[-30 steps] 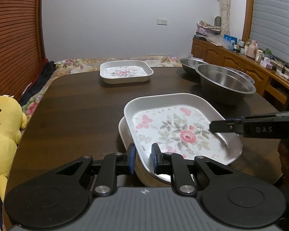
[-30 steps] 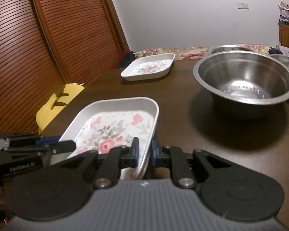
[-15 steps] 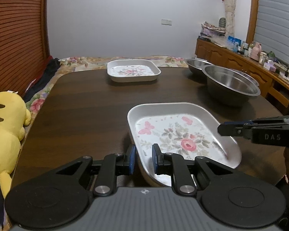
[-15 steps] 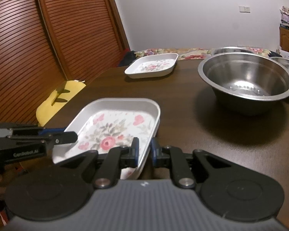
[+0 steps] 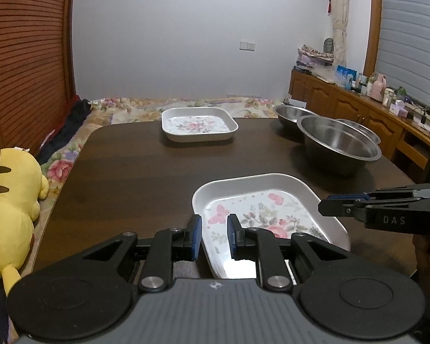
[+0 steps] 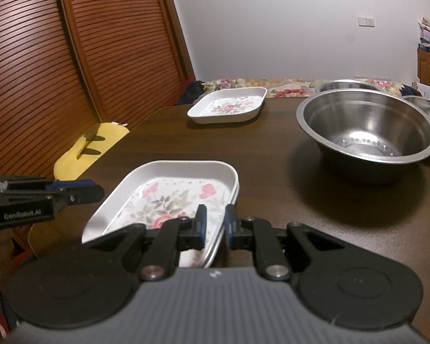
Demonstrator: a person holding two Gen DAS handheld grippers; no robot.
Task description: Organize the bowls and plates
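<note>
The left gripper (image 5: 213,236) has its blue-padded fingers (image 5: 195,236) straddling the near-left rim of the floral plate (image 5: 268,209), pinching that rim. The right gripper (image 6: 214,226) is pressed tight on the plate's right-hand rim, its blue pads (image 6: 201,225) on either side of the white wall. In the right wrist view a second white rim shows just beneath the held plate, so it sits nested on another plate of the same kind; how many lie below cannot be told.

Seen from the left wrist camera, the right gripper's side reads "DAS". Seen from the right wrist camera, the left gripper's side reads "GenRobot.AI".

The floral plate, white with pink roses and butterflies, lies at the near edge of the dark wooden table (image 5: 134,172), toward its right corner. A second floral plate (image 5: 199,127) rests alone at the far edge, well apart. Along the right edge stand steel bowls: a large steel bowl (image 6: 367,132) nearest, with two more behind and beside it, touching or nearly so.

Off the left edge sits a yellow plush toy (image 5: 10,206), beside a slatted wooden door (image 6: 43,71). A wooden sideboard (image 5: 358,109) crowded with small bottles lines the right wall; their labels are too small to read.
</note>
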